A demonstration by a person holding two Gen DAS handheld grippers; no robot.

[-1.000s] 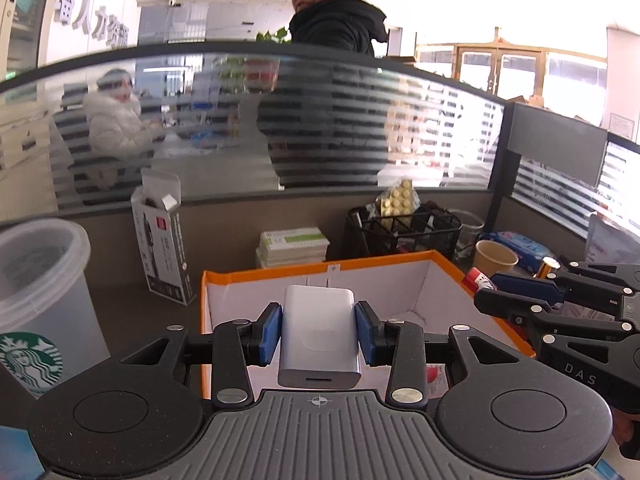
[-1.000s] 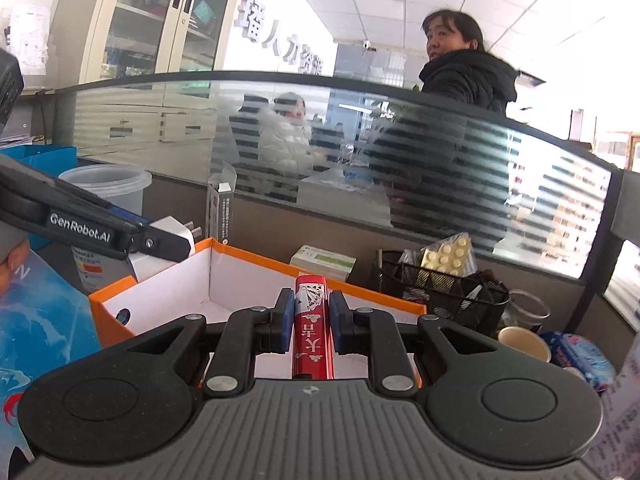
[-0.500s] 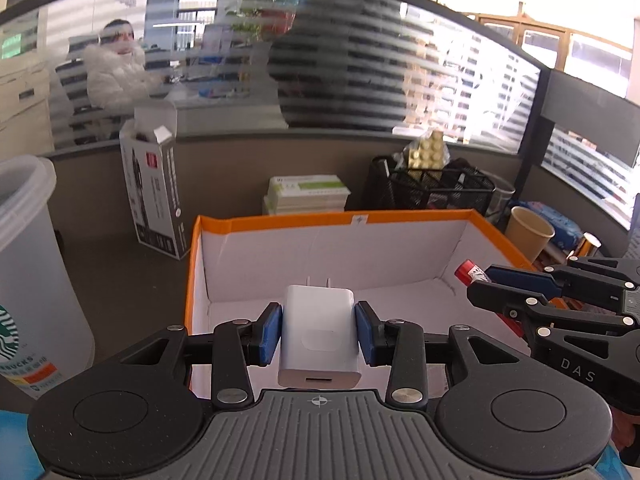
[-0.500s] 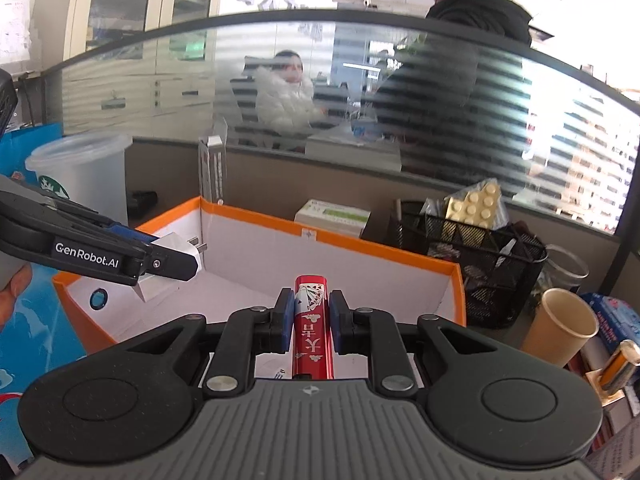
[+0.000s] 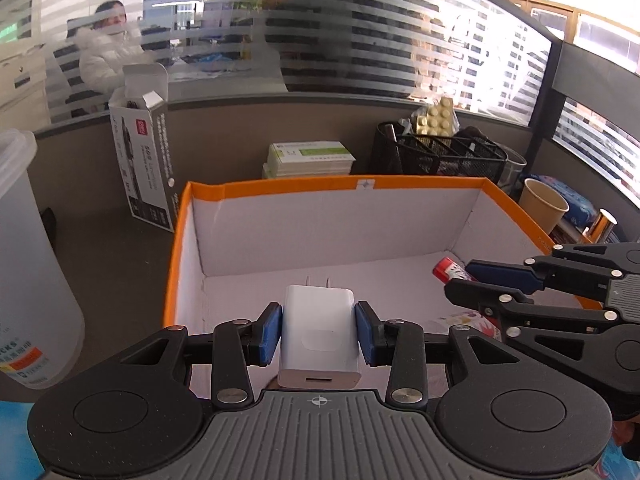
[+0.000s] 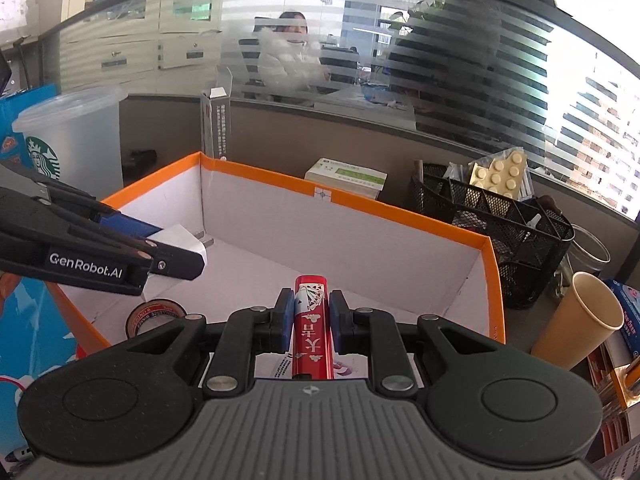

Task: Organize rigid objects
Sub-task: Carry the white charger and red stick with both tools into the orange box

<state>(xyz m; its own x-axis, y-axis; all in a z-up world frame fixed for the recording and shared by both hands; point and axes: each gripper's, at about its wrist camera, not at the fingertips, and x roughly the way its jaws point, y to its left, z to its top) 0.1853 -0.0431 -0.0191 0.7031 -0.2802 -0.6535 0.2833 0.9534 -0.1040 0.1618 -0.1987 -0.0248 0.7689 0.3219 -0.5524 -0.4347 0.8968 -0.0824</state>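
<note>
A paper cup (image 6: pixel 576 320) stands beside a black mesh organizer (image 6: pixel 492 220).

place: office | cues: striped glass partition (image 5: pixel 400 40); filing cabinets (image 6: pixel 132 52); mesh desk organizer (image 5: pixel 440 156)

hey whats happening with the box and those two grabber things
A person is sorting small items into an orange-edged box. The left gripper has its jaws shut on a white charger; the right gripper is shut on a red card pack. Both hang over the open box, nothing released yet. A tape roll already lies inside.
</note>
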